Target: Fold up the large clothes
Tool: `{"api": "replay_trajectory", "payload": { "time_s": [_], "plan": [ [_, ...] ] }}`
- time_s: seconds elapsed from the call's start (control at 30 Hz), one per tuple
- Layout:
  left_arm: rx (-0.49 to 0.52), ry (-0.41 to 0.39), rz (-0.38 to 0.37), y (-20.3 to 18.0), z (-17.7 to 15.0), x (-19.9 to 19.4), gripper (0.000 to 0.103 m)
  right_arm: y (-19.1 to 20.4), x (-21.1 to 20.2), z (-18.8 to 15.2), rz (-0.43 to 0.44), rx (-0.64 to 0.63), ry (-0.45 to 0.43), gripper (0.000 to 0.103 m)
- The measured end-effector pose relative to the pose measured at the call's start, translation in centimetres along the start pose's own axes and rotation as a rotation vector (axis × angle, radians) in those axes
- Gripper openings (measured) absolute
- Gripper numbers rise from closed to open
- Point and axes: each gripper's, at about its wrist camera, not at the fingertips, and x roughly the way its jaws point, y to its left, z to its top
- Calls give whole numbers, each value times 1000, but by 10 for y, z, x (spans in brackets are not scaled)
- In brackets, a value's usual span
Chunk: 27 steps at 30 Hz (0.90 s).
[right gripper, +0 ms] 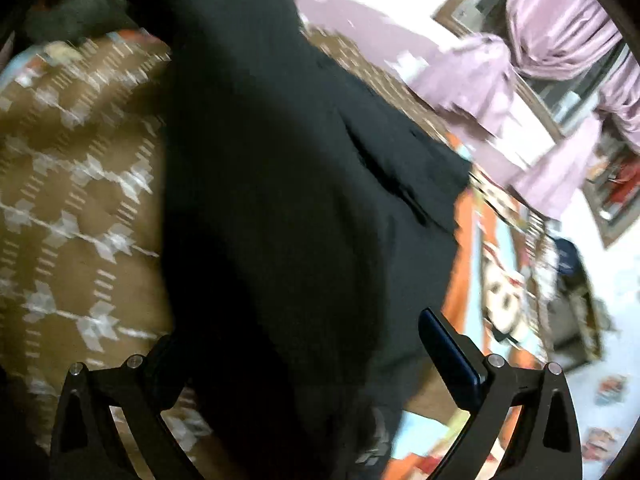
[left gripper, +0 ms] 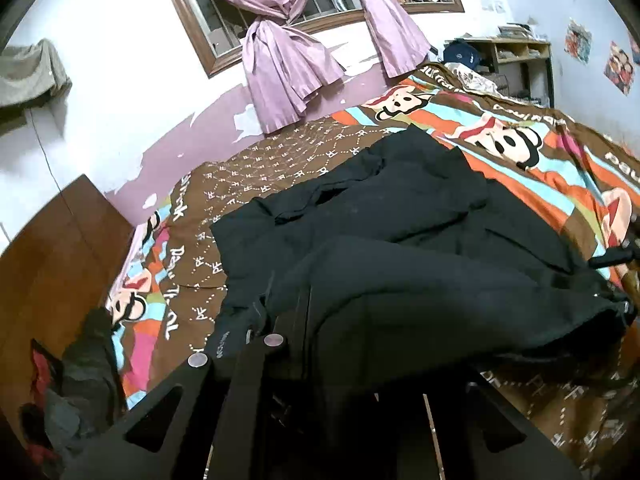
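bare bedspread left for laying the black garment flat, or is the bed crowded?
Free: the brown patterned strip of the bedspread between the black garment and the purple curtain; the striped cartoon area beyond the garment, toward the shelf. Crowded: the clothes pile by the near-left bed edge. The left gripper is pinching the garment's hem.

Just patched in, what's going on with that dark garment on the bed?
A person holding a gripper in each hand is folding a large black fabric garment on a bed with a brown-and-striped cartoon bedspread. The left gripper is shut on a lifted edge of the garment. The right gripper is open, its fingers either side of the cloth without pressing it. Most of the garment is rumpled, not yet folded.
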Motion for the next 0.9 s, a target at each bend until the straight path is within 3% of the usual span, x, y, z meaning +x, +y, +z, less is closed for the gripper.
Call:
{"api": "replay_trajectory", "payload": {
  "time_s": [0.17,0.27,0.33,0.37,0.43,0.6,0.9],
  "plan": [
    [-6,5,-17,7,-3,-1,9,-37,-5,-2,-53,72,-49,99],
    [18,-1,-3,6,-10,-4,9,-68,-21,3,-11,116,-107,86],
    [11,0,-1,11,-14,-6,9,-85,-33,11,24,132,-145,59],
    [1,-1,-1,15,-16,-8,9,-88,-41,14,30,130,-158,51],
    [-13,-3,-5,21,-19,-10,9,-95,-56,26,68,109,-192,16],
    [24,-2,8,29,-24,-25,9,-99,-92,44,109,115,-249,9],
    [75,-102,14,41,-43,-85,7,-108,-171,44,163,91,-323,7]
  ]
}}
